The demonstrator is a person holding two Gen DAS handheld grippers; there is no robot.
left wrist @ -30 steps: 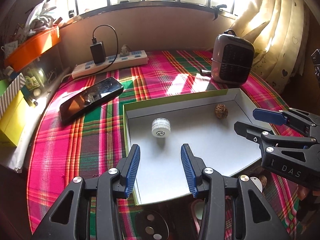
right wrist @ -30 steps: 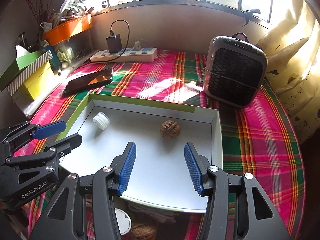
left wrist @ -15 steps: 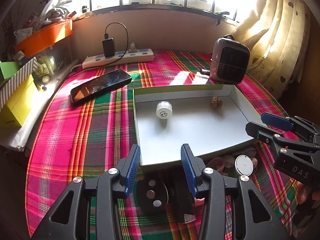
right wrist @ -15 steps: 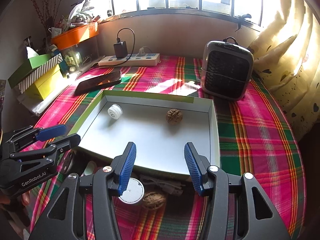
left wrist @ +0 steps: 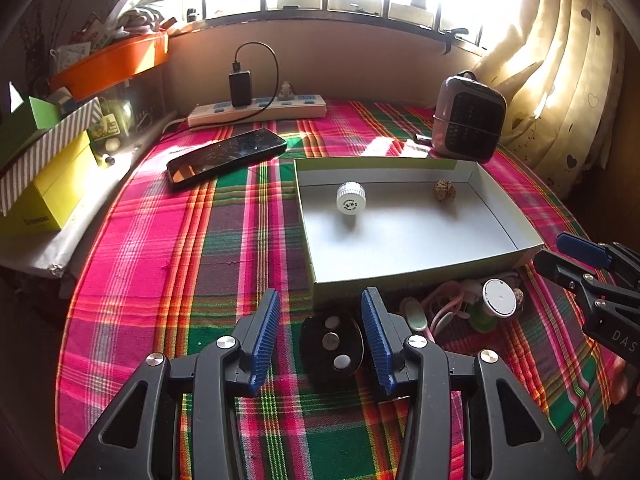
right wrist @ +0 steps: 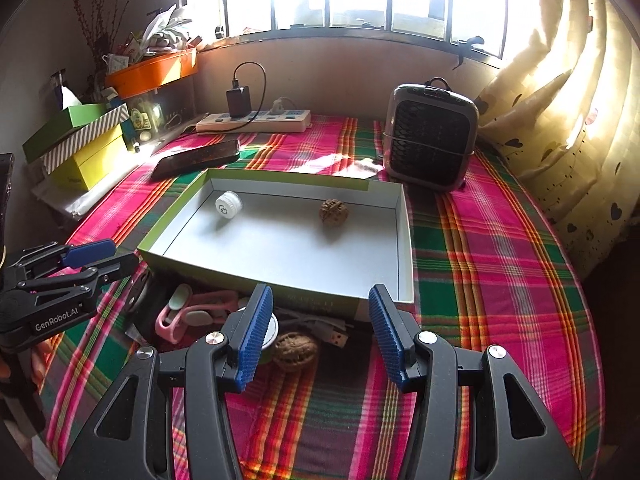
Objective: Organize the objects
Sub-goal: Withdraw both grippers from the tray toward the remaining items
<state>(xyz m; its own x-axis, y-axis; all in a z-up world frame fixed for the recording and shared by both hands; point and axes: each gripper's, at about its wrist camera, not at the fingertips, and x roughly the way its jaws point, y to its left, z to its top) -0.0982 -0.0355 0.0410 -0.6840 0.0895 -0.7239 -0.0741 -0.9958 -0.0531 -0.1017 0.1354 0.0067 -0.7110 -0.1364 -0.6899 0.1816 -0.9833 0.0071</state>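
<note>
A shallow white box with green outer walls lies on the plaid cloth. It holds a white cap and a walnut. In front of the box lie a black oval remote, a pink clip, a white-lidded jar, a cable with a USB plug and a second walnut. My left gripper is open and empty above the remote. My right gripper is open and empty above the second walnut.
A black phone lies left of the box. A power strip with a charger runs along the back wall. A small heater stands at the back right. Yellow and striped boxes sit at the left edge. Curtains hang on the right.
Both grippers have pulled back toward me and risen from over the box. The clutter in front of the box has come into view. The jaws stay open.
</note>
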